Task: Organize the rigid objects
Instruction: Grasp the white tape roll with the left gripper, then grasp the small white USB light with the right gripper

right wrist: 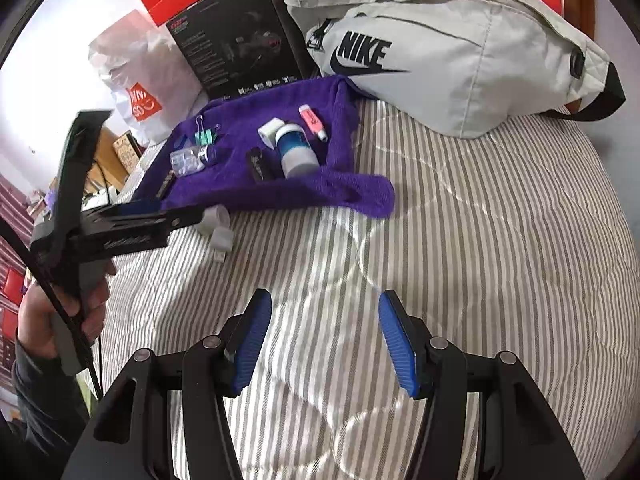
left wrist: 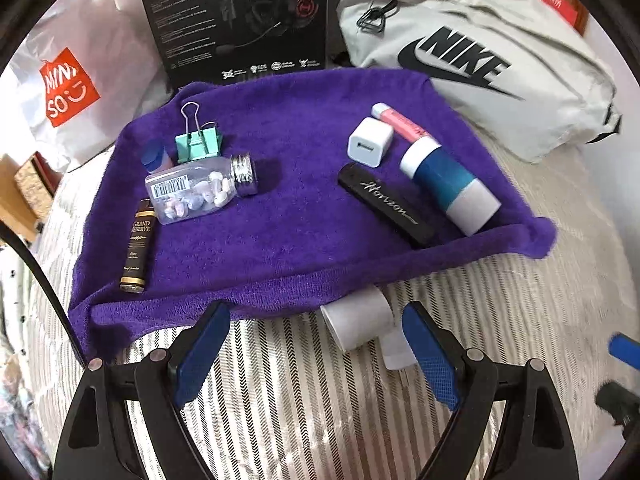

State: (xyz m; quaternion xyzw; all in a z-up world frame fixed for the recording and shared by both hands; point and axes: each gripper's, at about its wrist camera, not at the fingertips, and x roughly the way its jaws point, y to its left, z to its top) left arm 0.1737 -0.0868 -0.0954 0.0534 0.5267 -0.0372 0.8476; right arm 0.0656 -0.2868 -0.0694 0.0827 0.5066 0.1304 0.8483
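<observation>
A purple towel (left wrist: 304, 248) on the striped bed holds a mint binder clip (left wrist: 199, 142), a clear bottle of stones (left wrist: 200, 190), a dark Grand Reserve tube (left wrist: 136, 246), a white charger cube (left wrist: 370, 142), a pink stick (left wrist: 398, 120), a blue and white cylinder (left wrist: 448, 184) and a black Horizon case (left wrist: 386, 204). A white tape roll (left wrist: 358, 322) lies at the towel's near edge. My left gripper (left wrist: 316, 354) stands open and empty just short of that roll. My right gripper (right wrist: 324, 340) hangs open over bare bedding, right of the left gripper (right wrist: 176, 216).
A grey Nike bag (right wrist: 460, 68) lies behind the towel on the right, with a black headset box (left wrist: 240, 20) and a white Miniso bag (left wrist: 68, 88) behind on the left. A hand (right wrist: 68, 308) holds the left gripper's handle. Striped bedding (right wrist: 480, 240) stretches to the right.
</observation>
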